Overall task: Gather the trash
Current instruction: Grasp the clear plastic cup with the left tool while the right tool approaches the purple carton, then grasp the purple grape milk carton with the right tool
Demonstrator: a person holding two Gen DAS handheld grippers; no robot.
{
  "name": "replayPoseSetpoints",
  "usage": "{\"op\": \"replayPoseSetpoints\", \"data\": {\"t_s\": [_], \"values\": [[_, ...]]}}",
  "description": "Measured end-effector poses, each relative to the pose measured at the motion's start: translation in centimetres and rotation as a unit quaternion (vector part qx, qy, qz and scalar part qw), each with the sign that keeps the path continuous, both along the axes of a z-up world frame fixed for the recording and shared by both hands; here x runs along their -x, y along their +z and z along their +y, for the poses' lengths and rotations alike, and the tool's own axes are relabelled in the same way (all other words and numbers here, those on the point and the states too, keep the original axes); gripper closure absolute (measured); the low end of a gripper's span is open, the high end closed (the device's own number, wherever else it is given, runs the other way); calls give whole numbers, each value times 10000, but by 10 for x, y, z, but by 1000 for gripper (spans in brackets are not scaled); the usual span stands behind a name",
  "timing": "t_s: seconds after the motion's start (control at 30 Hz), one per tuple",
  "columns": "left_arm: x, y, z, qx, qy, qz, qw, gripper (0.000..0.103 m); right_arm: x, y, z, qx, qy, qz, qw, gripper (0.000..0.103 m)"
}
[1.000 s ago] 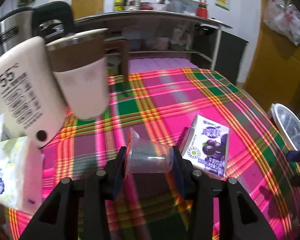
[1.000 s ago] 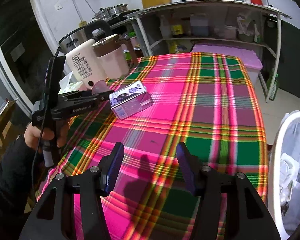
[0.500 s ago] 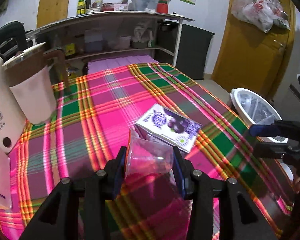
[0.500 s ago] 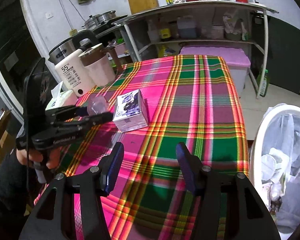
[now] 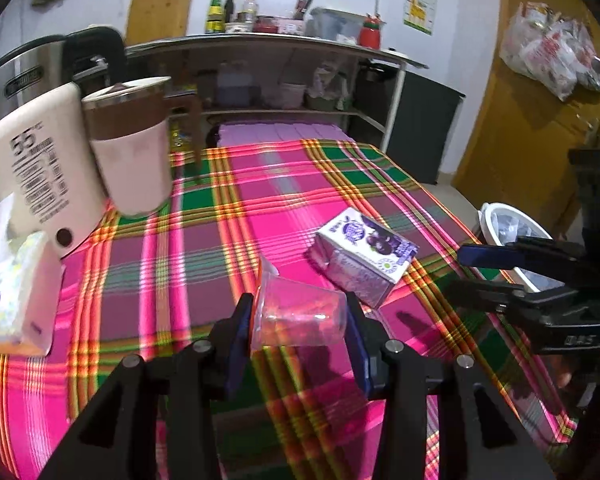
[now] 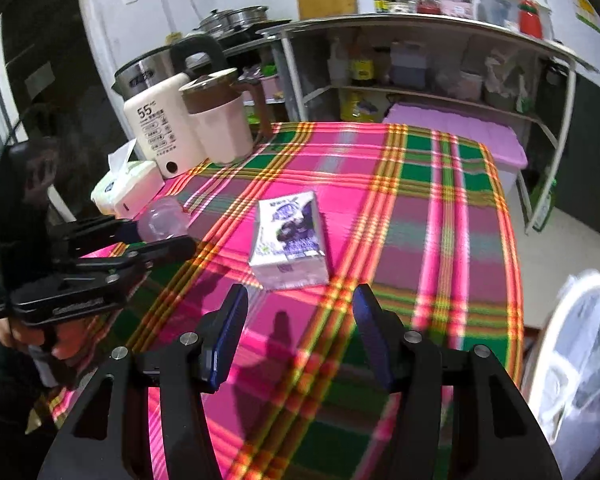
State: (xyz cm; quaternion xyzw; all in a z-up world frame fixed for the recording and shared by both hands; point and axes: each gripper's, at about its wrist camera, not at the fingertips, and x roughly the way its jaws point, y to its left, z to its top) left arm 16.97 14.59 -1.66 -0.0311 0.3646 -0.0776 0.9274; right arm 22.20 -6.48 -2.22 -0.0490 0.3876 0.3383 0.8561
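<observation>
My left gripper (image 5: 298, 312) is shut on a clear plastic cup (image 5: 300, 312) that lies sideways between its blue pads, held above the plaid tablecloth (image 5: 204, 240). The right wrist view shows that same cup (image 6: 162, 220) at the left gripper's tip (image 6: 156, 236). A purple-and-white drink carton (image 5: 364, 256) lies on the cloth just beyond the cup. My right gripper (image 6: 300, 304) is open and empty, hovering just short of the carton (image 6: 290, 236). In the left wrist view it (image 5: 466, 270) reaches in from the right.
A white kettle (image 5: 36, 176), a brown-lidded jug (image 5: 130, 148) and a tissue pack (image 5: 12, 300) stand at the table's left. A white bin with a liner (image 6: 580, 356) sits on the floor by the right edge. Cluttered shelves (image 6: 420, 68) stand behind.
The left gripper has carried the cup toward the table's middle, nearer the carton. The right gripper has swung to face the carton, which now lies straight ahead between its fingers' line.
</observation>
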Motion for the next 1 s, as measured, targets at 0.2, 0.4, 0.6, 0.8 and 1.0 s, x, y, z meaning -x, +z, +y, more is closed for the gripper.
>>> {"op": "replayPoseSetpoints", "data": {"t_s": [0.2, 0.4, 0.6, 0.8, 1.0], "values": [[8, -3, 13, 91, 219, 30, 9997, 58, -14, -4, 21, 226, 139, -92, 9996, 47], [11, -5, 17, 141, 293, 39, 9995, 58, -22, -8, 33, 355, 143, -91, 9992, 47], [14, -5, 19, 146, 303, 26, 9994, 58, -22, -13, 43, 577, 185, -109, 9981, 46], [16, -8, 20, 173, 343, 63, 9992, 58, -28, -19, 49, 713, 87, -81, 9974, 46], [18, -8, 22, 197, 405, 66, 9990, 58, -32, -22, 49, 647, 52, 58, 9979, 47]]}}
